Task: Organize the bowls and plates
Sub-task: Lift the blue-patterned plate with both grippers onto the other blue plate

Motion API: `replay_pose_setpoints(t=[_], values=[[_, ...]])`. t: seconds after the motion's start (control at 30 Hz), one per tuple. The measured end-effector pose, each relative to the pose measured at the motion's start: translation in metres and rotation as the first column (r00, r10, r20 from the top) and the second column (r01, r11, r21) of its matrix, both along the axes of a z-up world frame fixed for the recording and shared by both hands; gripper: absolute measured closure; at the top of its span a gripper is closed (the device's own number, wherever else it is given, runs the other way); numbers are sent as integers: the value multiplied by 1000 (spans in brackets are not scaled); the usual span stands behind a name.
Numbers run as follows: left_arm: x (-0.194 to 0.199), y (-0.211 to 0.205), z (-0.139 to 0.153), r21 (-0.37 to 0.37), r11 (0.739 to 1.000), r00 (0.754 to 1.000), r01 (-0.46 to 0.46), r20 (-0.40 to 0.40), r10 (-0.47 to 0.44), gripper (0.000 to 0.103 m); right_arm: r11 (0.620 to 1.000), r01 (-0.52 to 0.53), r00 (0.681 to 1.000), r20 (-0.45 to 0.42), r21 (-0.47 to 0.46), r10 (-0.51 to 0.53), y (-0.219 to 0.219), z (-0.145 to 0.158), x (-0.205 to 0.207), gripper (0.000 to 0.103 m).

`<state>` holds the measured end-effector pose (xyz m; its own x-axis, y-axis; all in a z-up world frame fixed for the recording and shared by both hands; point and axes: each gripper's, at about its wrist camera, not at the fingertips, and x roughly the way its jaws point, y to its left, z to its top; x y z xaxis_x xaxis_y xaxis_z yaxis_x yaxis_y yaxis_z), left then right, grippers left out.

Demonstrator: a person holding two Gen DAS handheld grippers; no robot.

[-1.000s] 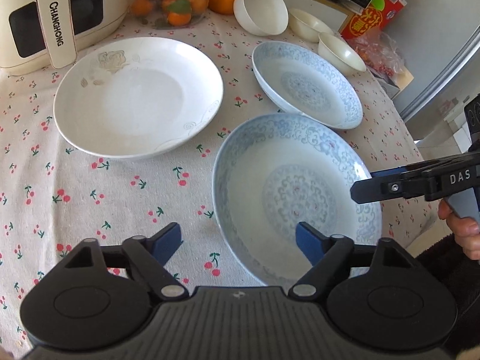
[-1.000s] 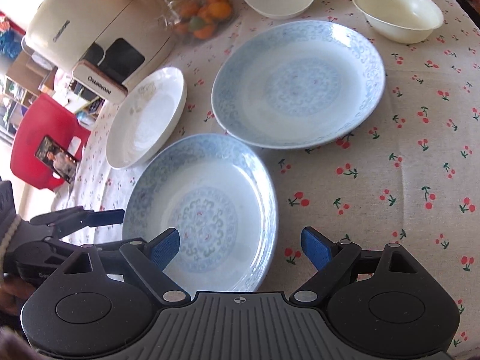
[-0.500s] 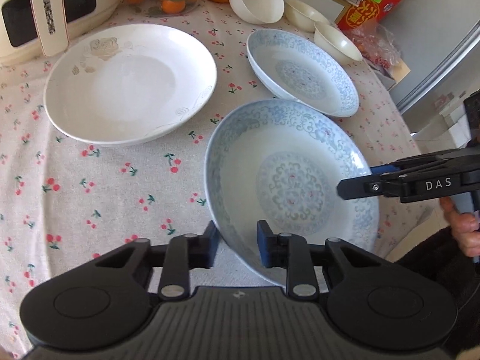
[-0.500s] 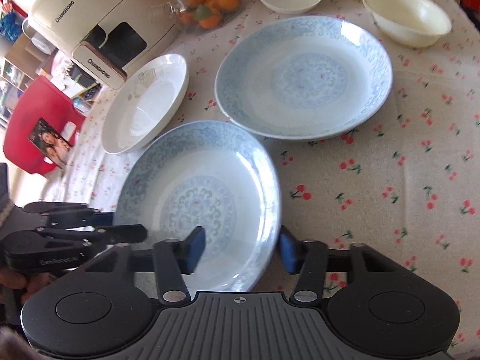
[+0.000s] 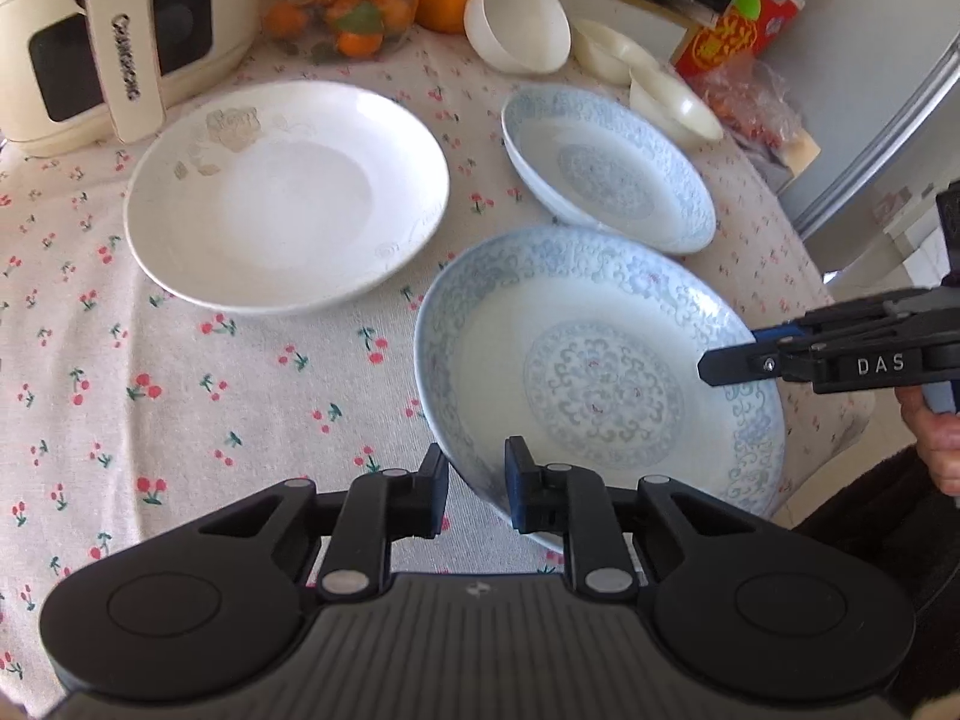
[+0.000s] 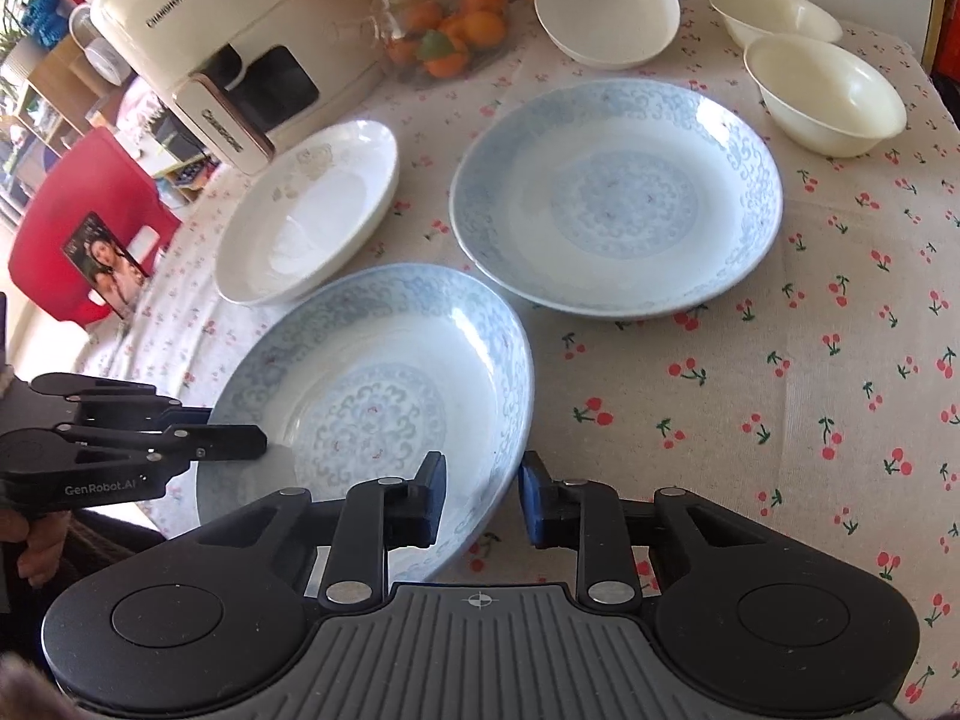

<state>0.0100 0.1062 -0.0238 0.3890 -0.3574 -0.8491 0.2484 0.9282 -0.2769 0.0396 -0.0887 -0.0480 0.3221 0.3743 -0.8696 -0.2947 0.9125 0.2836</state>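
Observation:
A blue-patterned plate [image 5: 600, 384] is held off the cherry-print tablecloth between both grippers. My left gripper [image 5: 477, 489] is shut on its near-left rim. My right gripper [image 6: 480, 498] is shut on its opposite rim, and its fingers [image 5: 738, 360] show at the right of the left wrist view. The same plate [image 6: 372, 402] fills the lower left of the right wrist view. A second blue-patterned plate [image 5: 606, 171] [image 6: 618, 198] and a white plate [image 5: 288, 198] [image 6: 306, 228] lie flat on the table.
Three white bowls [image 6: 606, 6] [image 6: 774, 15] [image 6: 825, 93] stand at the far side. A cream appliance [image 5: 114, 36], a glass bowl of oranges [image 5: 342, 6] and a red packet [image 5: 738, 30] line the back. The table edge [image 5: 828, 420] is close at the right.
Both grippers closed from wide open onto opposite rims of the near blue plate, and the plate has risen and tilted off the cloth.

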Motion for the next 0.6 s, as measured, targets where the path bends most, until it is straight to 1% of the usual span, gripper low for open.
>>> replay_pose_setpoints(t=[0.13,0.33,0.43,0.6], values=[[-1,6,11,-19,1000,999,-17,40,18,85,999,0,1000,17,37,-1,-1,10,-1,77],[0,8,21,-44,999,996,-31,88,34,85,997,20,998,54,69,-23,-7,25,3,77],[6,1,22,-49,998,995,-34,94,38,85,996,40,997,69,81,-45,-12,30,8,77],[17,-16,23,-36,999,994,-28,108,32,85,993,88,991,90,81,-95,-23,35,21,77]])
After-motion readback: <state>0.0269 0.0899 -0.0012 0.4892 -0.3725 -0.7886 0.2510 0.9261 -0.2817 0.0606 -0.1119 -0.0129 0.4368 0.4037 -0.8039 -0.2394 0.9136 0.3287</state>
